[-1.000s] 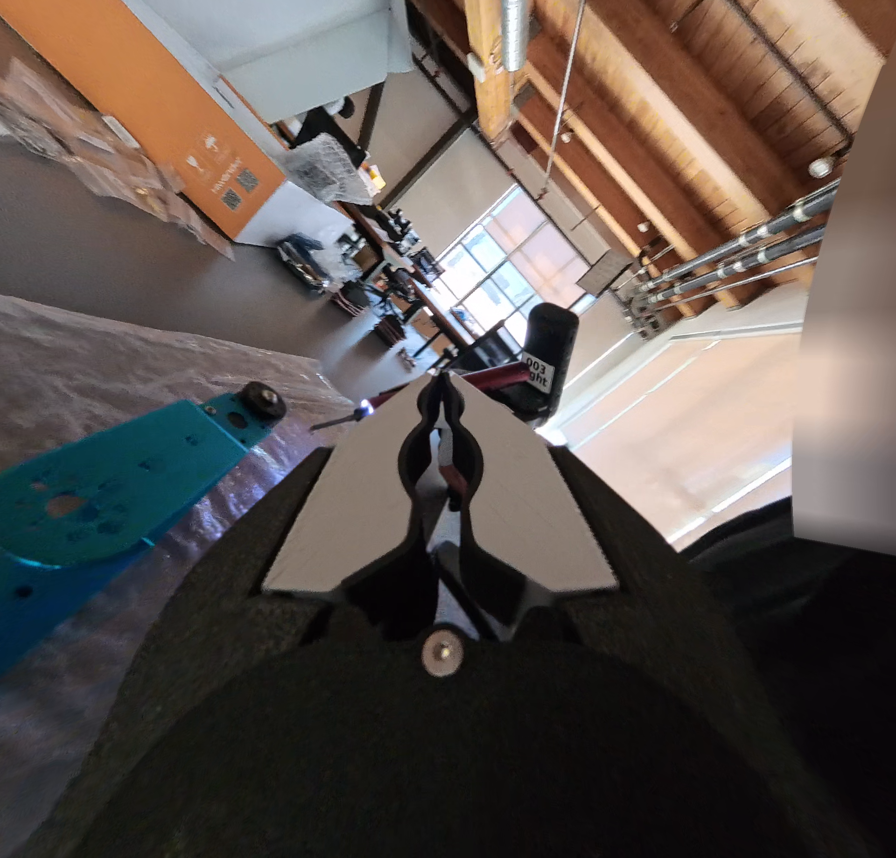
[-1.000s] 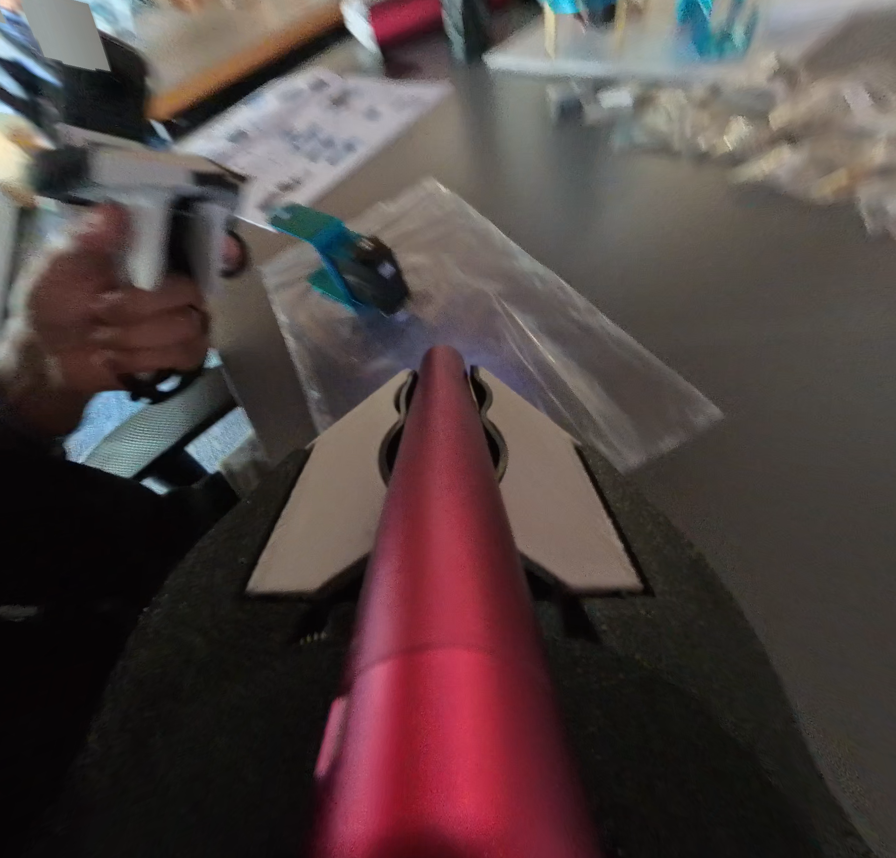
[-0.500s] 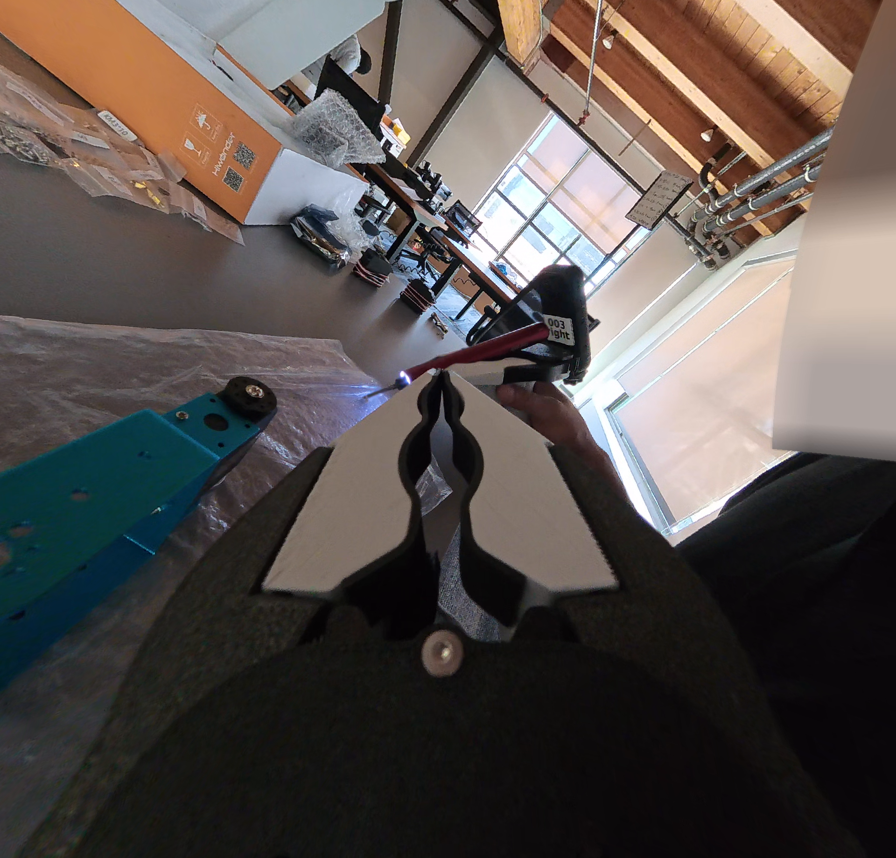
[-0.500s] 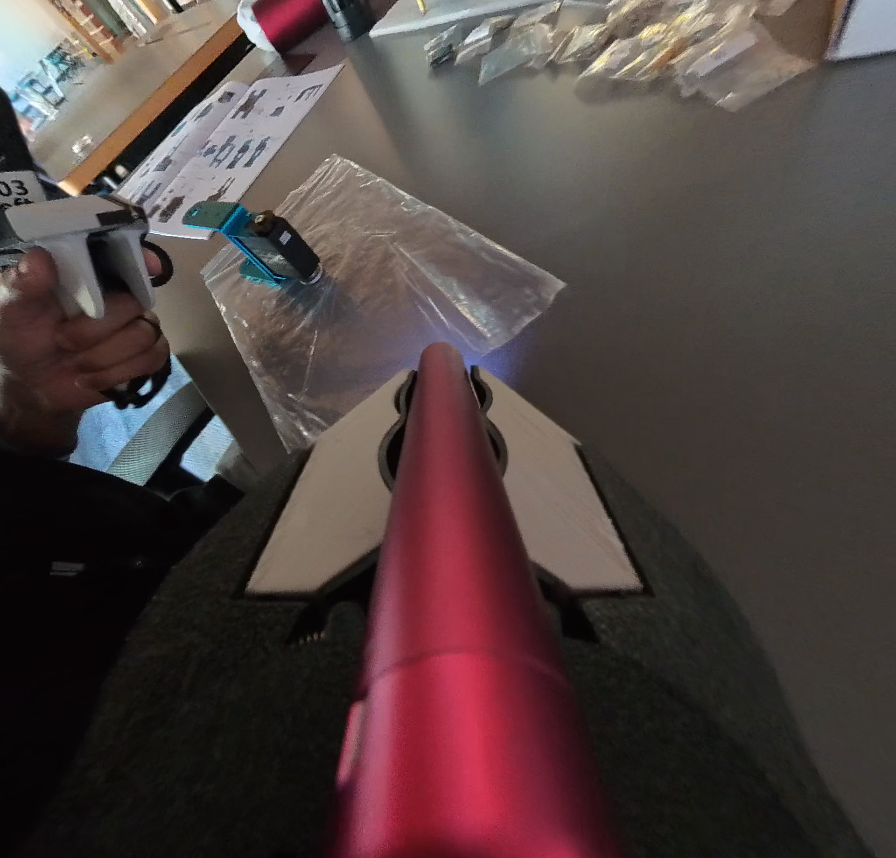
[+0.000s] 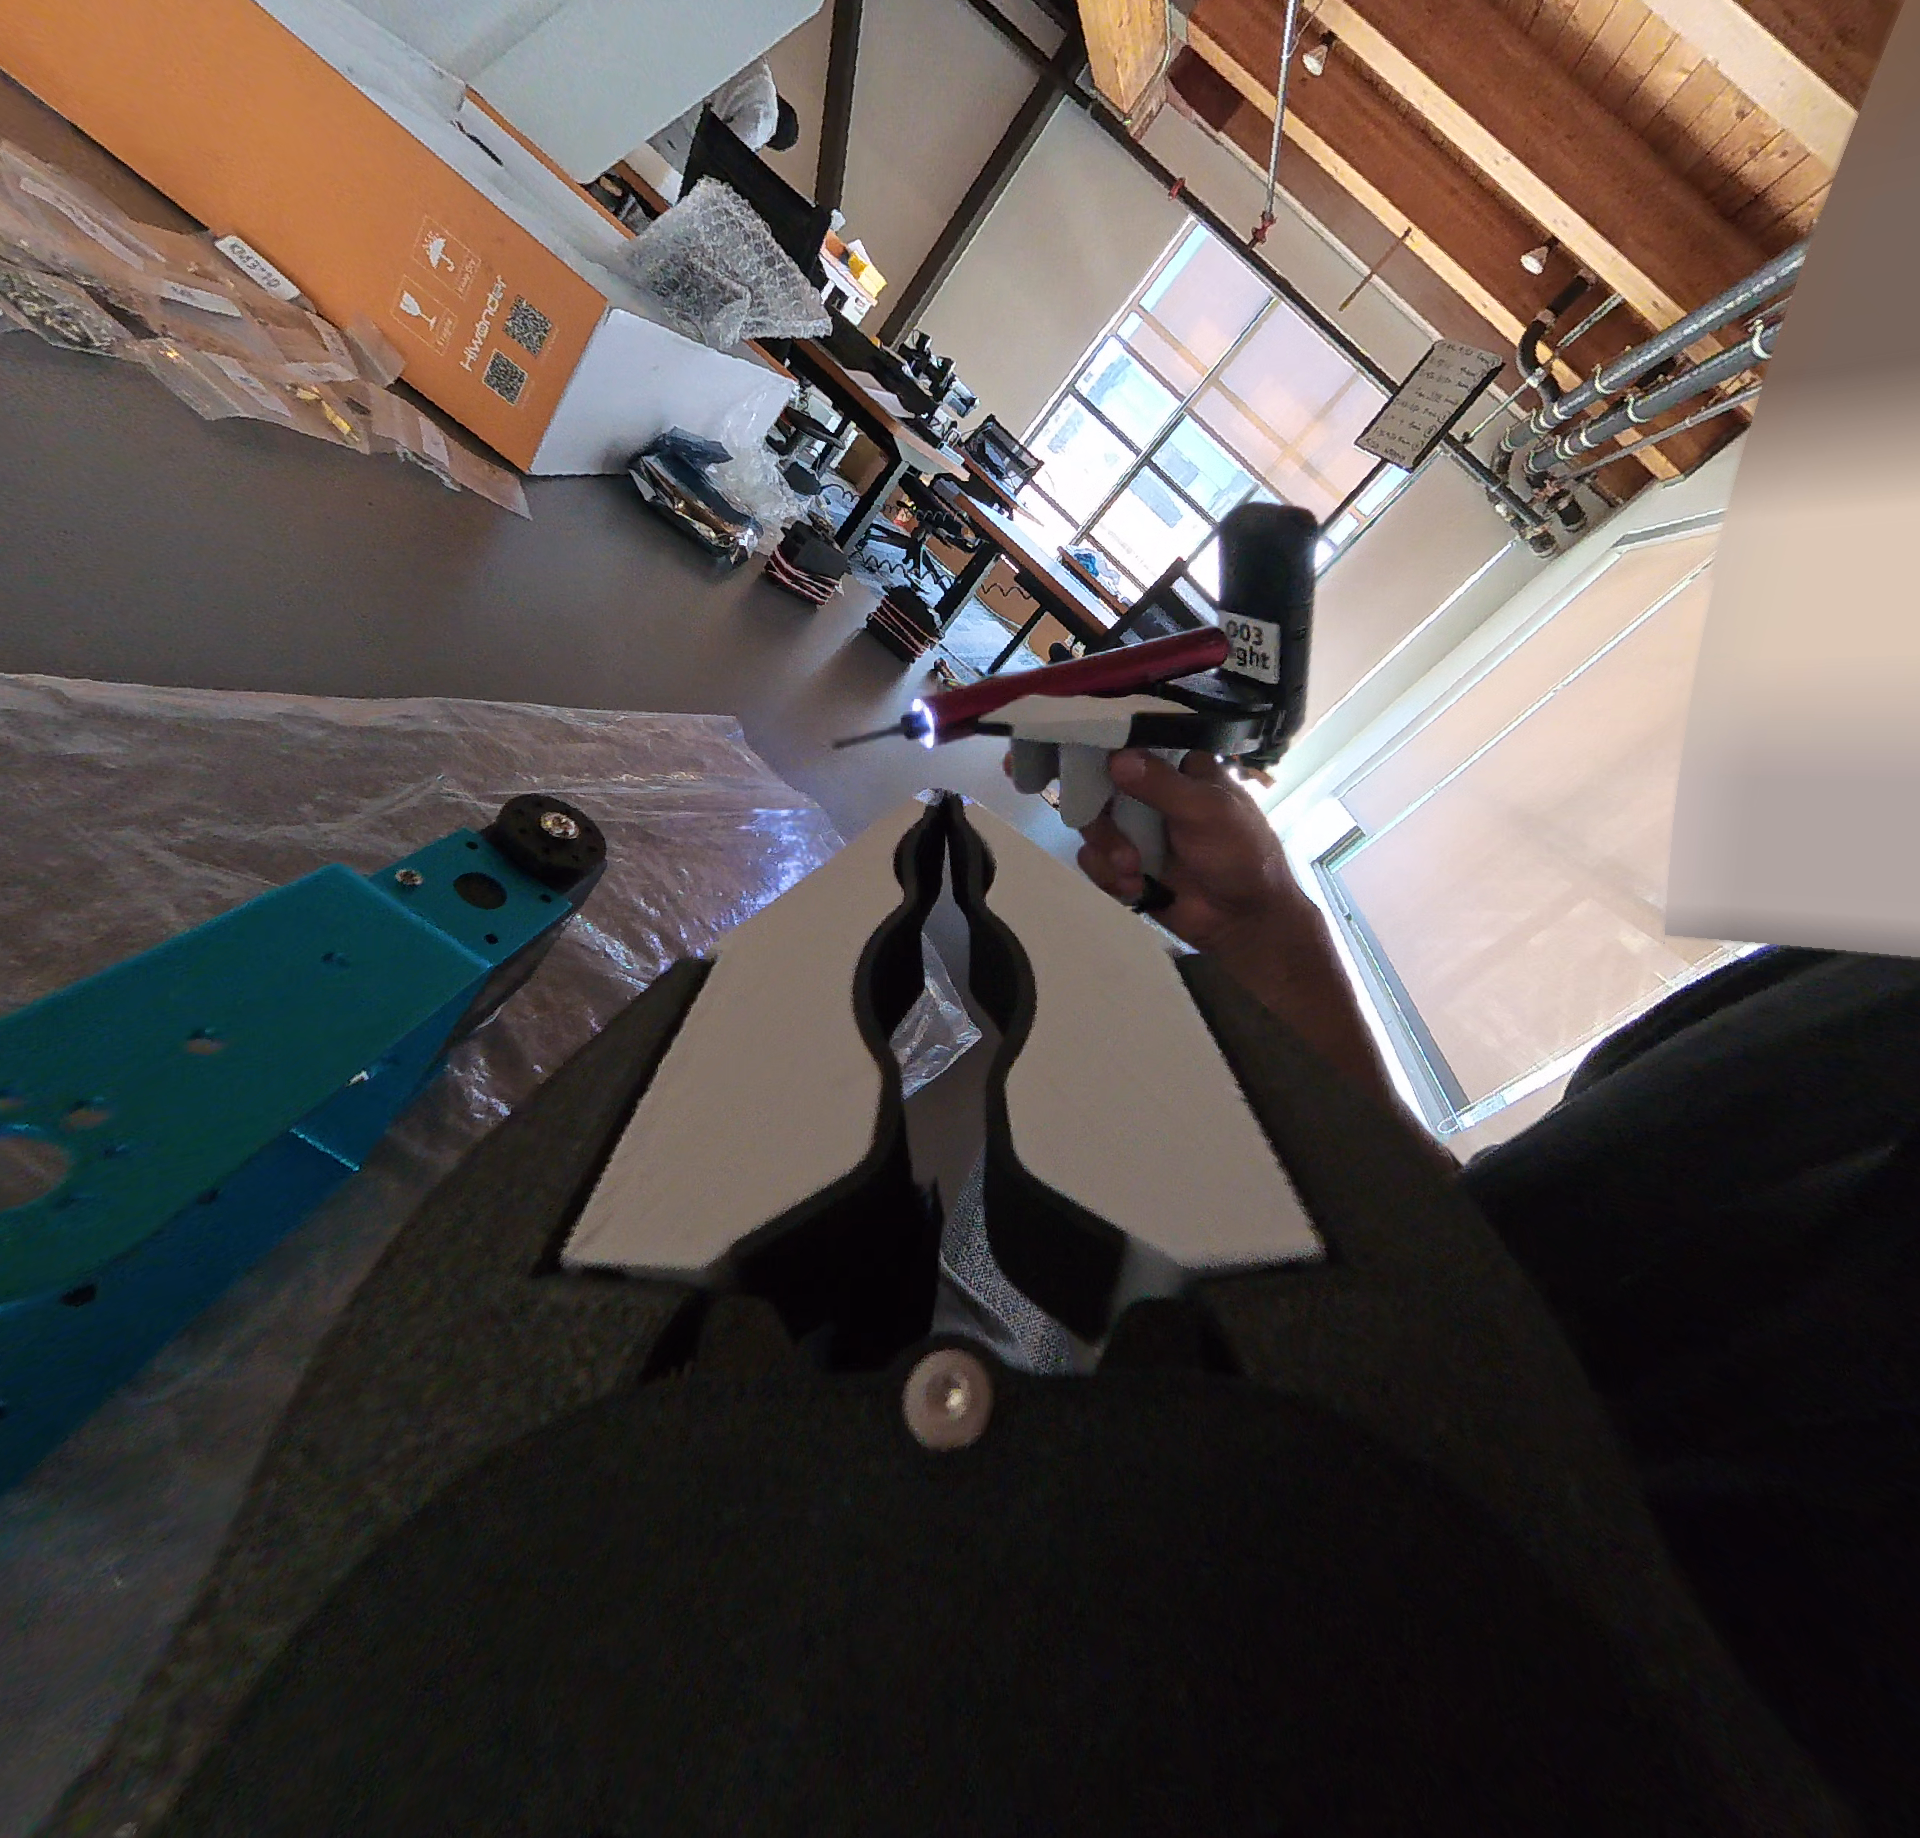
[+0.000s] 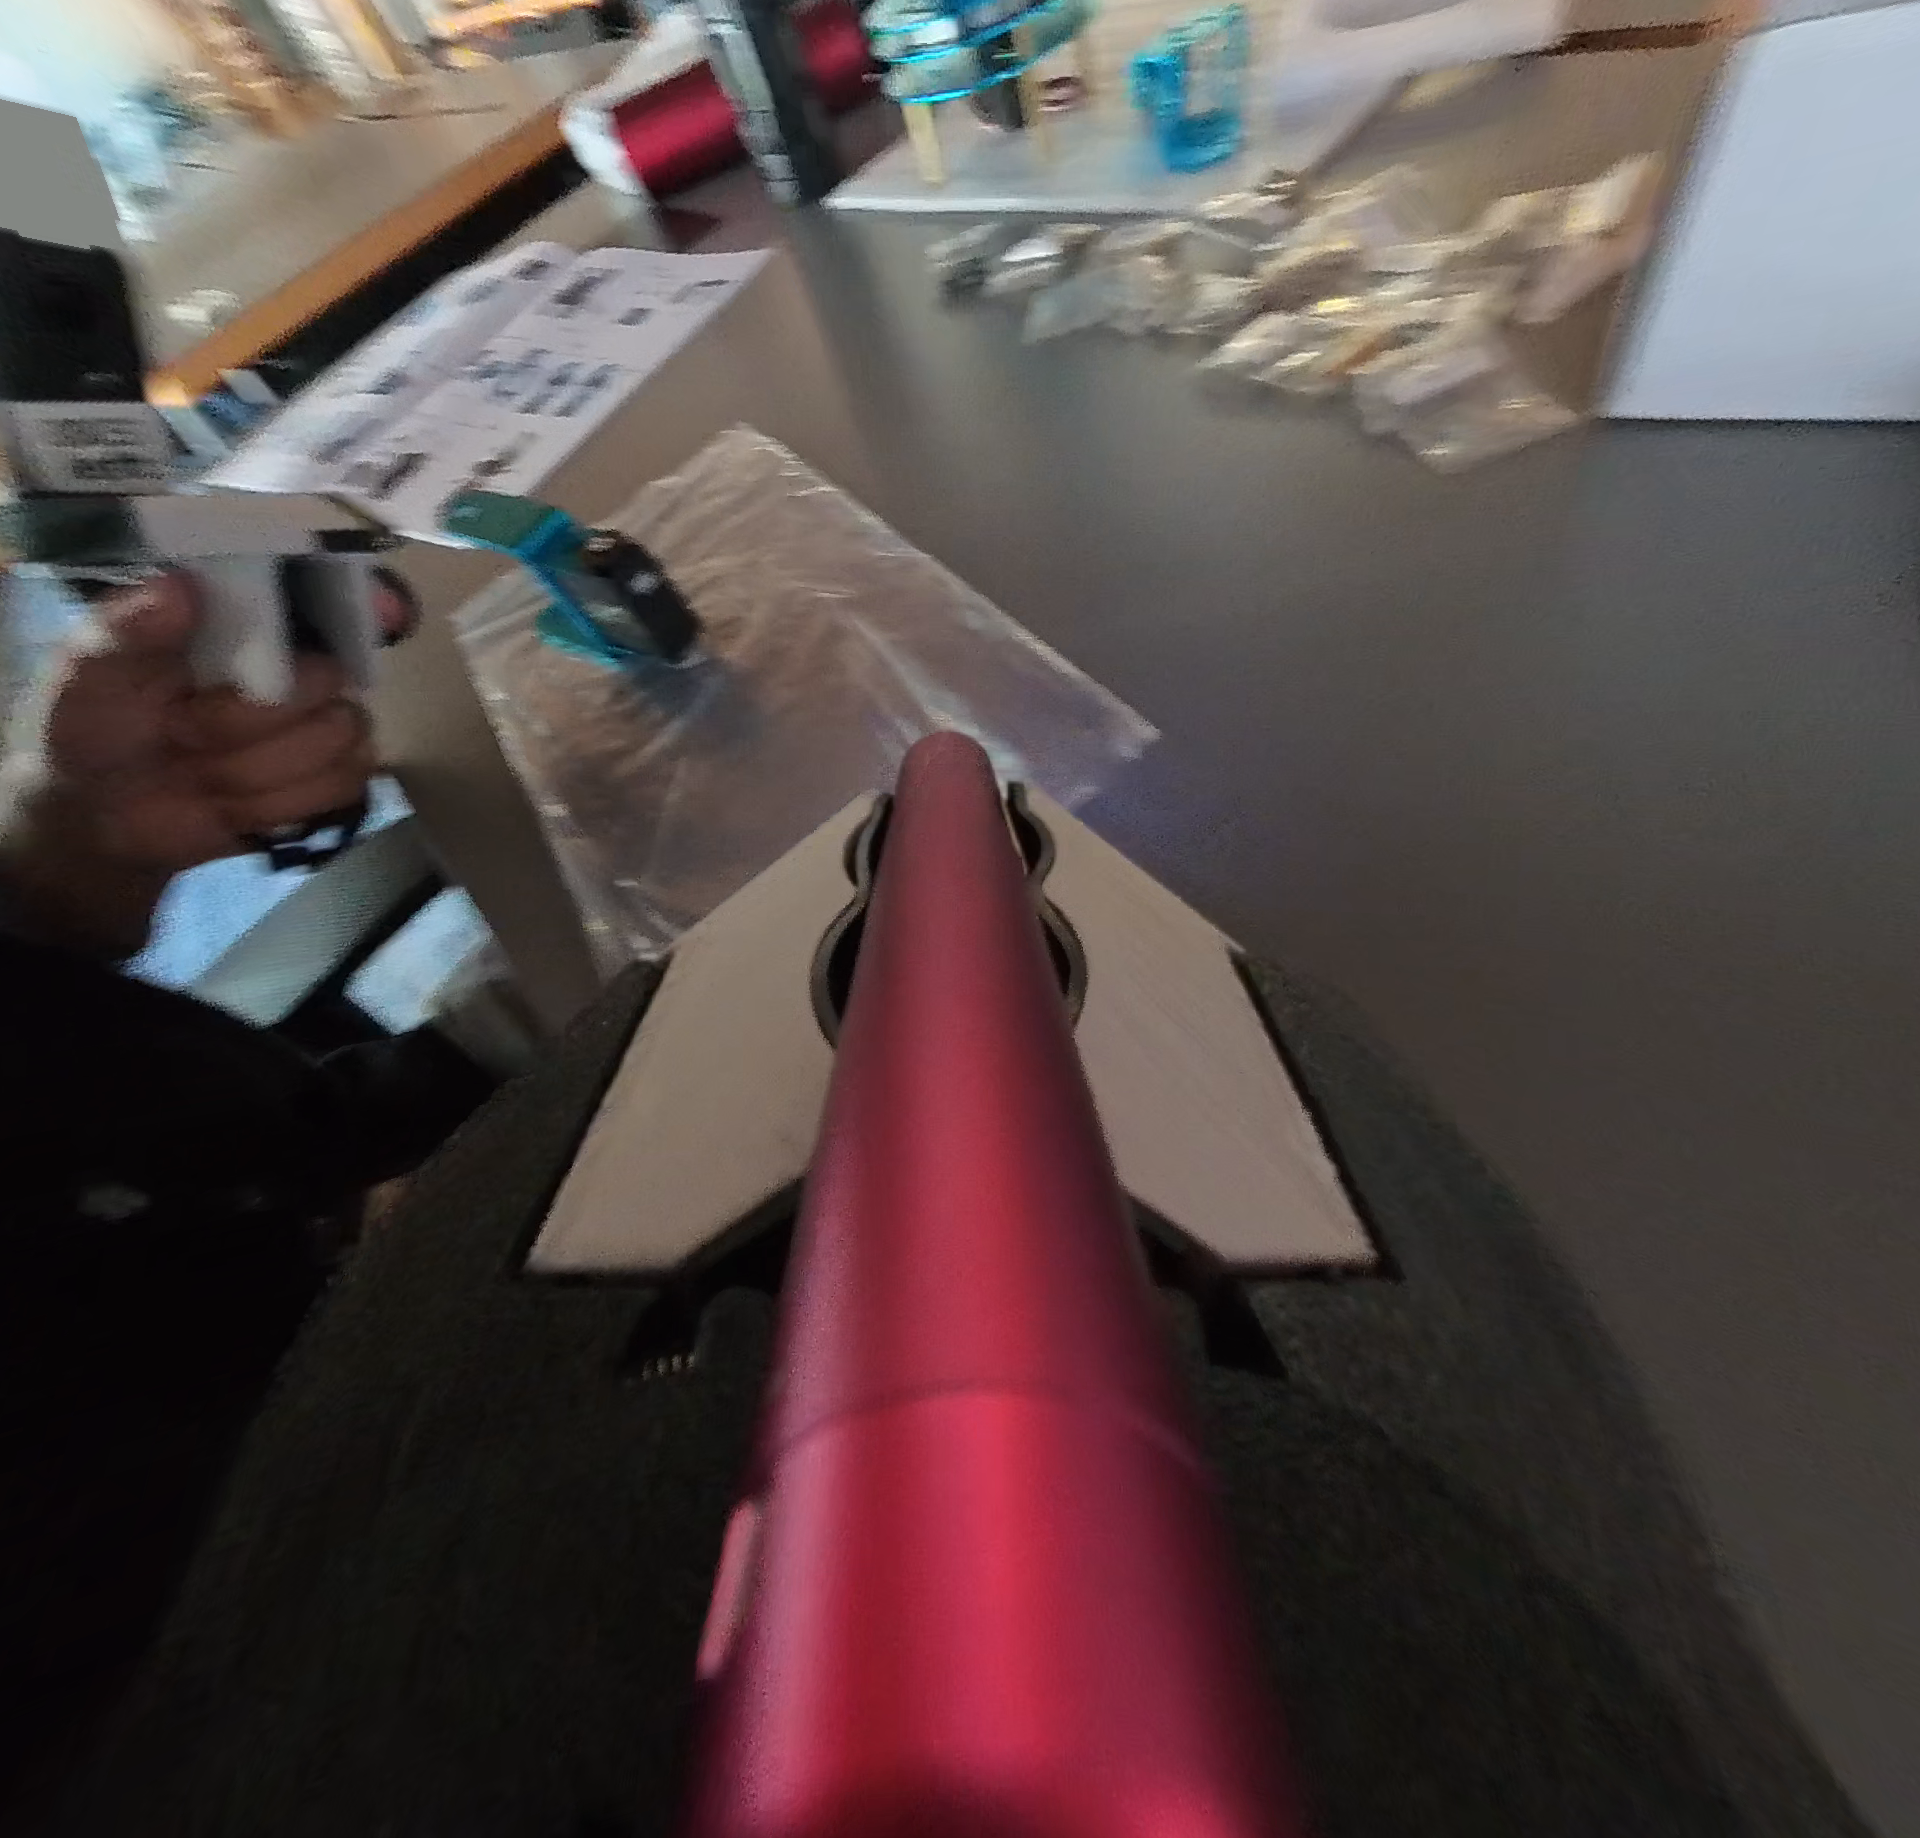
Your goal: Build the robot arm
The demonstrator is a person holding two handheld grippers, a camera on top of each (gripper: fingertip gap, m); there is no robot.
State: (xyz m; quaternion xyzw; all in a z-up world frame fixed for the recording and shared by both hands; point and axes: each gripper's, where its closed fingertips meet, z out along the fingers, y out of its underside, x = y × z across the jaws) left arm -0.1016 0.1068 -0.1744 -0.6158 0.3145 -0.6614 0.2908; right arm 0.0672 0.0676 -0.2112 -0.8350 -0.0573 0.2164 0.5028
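Observation:
My left gripper (image 5: 945, 806) is shut, its tips meeting above the edge of a clear plastic bag (image 5: 364, 770); I see nothing sizeable between them. A teal metal bracket (image 5: 208, 1061) with a black round horn (image 5: 551, 838) lies on the bag just left of it. My right gripper (image 6: 940, 801) is shut on a red electric screwdriver (image 6: 935, 1269), held in the air. In the left wrist view the screwdriver (image 5: 1070, 687) has a lit tip that points left, up and right of my left tips. The blurred right wrist view shows the bracket (image 6: 540, 541) on the bag (image 6: 831, 625).
A grey table (image 6: 1455, 749) carries several small parts bags (image 6: 1351, 334), an orange and white box (image 5: 312, 188), a printed sheet (image 6: 520, 365) and blue assembled parts (image 6: 1184, 95) at the back. A person's hand (image 5: 1195, 853) holds the right gripper. Spacing between my two grippers at the tips: around 20 cm. From the left gripper's tips to the bracket (image 6: 540, 541) is close to 8 cm. The left camera catches it too, in the left wrist view (image 5: 434, 935).
The right gripper with the screwdriver has drawn up and to the right, away from my left tips. The right wrist view has swung and blurred. The bracket has stayed put.

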